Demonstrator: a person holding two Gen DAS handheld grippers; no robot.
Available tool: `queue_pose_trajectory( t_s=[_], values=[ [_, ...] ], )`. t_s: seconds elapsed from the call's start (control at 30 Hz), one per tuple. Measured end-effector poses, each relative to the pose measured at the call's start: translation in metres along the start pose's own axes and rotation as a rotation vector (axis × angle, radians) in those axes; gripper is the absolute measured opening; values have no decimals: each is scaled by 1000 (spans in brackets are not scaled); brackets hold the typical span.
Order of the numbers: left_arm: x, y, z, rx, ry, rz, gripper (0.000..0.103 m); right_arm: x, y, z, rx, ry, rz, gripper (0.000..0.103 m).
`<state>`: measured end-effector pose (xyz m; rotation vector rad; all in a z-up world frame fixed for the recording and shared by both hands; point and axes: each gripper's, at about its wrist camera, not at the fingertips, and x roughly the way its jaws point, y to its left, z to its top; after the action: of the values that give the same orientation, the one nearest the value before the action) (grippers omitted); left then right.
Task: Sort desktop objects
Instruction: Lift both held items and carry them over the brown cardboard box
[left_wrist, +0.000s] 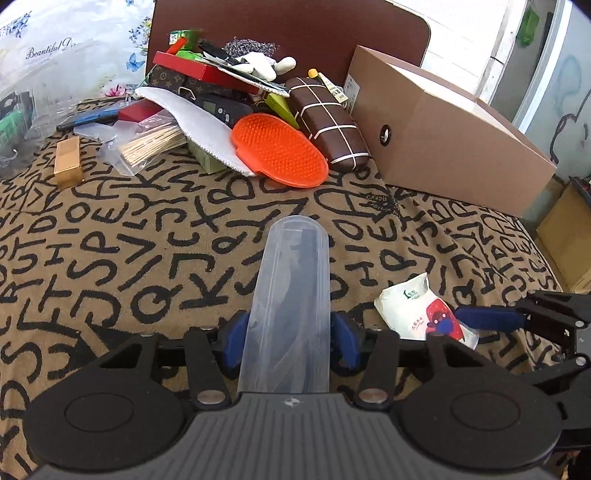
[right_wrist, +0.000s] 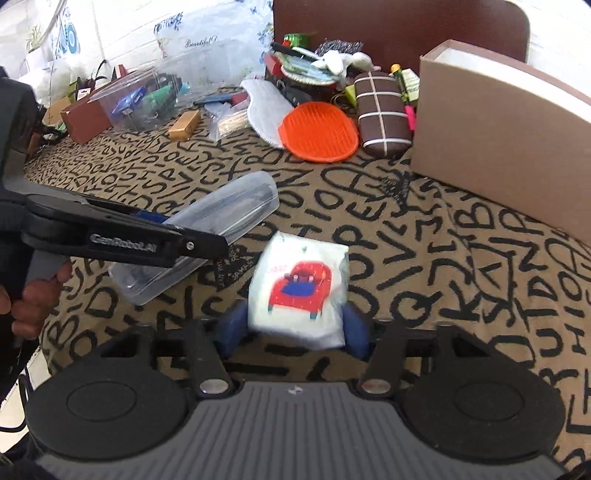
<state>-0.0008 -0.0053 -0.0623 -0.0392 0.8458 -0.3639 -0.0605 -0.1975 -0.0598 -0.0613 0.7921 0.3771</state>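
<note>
My left gripper (left_wrist: 290, 332) is shut on a long clear plastic case (left_wrist: 293, 295) with dark contents, held above the lettered cloth; the case also shows in the right wrist view (right_wrist: 207, 229). My right gripper (right_wrist: 295, 325) is shut on a white tissue pack (right_wrist: 301, 288) printed with a red armchair; the pack also shows in the left wrist view (left_wrist: 421, 312). A pile of objects lies at the back: an orange bristle pad (left_wrist: 280, 149), a brown checked case (left_wrist: 328, 122), a white insole (left_wrist: 192, 118), a bag of sticks (left_wrist: 147, 146).
An open cardboard box (left_wrist: 443, 136) stands at the back right, also in the right wrist view (right_wrist: 509, 129). A gold box (left_wrist: 68, 162) lies at left. A clear plastic bin (right_wrist: 147, 96) with items and a brown box (right_wrist: 86, 120) stand at back left.
</note>
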Motion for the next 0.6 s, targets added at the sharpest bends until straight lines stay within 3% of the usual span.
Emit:
queue_pose_trajectory(
  t_s=[0.1,0.2,0.27,0.3,0.4,0.53,0.6],
  values=[
    [5,-3,3,3,6,8,66,1,-1,2,8,-6,-11,64],
    [10,-7,6,13,6,39,66,5,0,4,5,-13,-10,65],
    [13,-8,7,18,1,38,58,8,-1,4,8,-11,-9,65],
    [13,-9,8,25,-2,43,50,10,-2,4,14,-4,-6,65],
    [14,-9,9,21,-3,49,48,13,-4,2,23,3,-4,64],
    [17,-9,7,20,-16,30,63,15,-4,2,16,0,-1,58],
    [18,-15,6,50,-20,43,62,15,-2,2,4,-2,0,55]
  ],
)
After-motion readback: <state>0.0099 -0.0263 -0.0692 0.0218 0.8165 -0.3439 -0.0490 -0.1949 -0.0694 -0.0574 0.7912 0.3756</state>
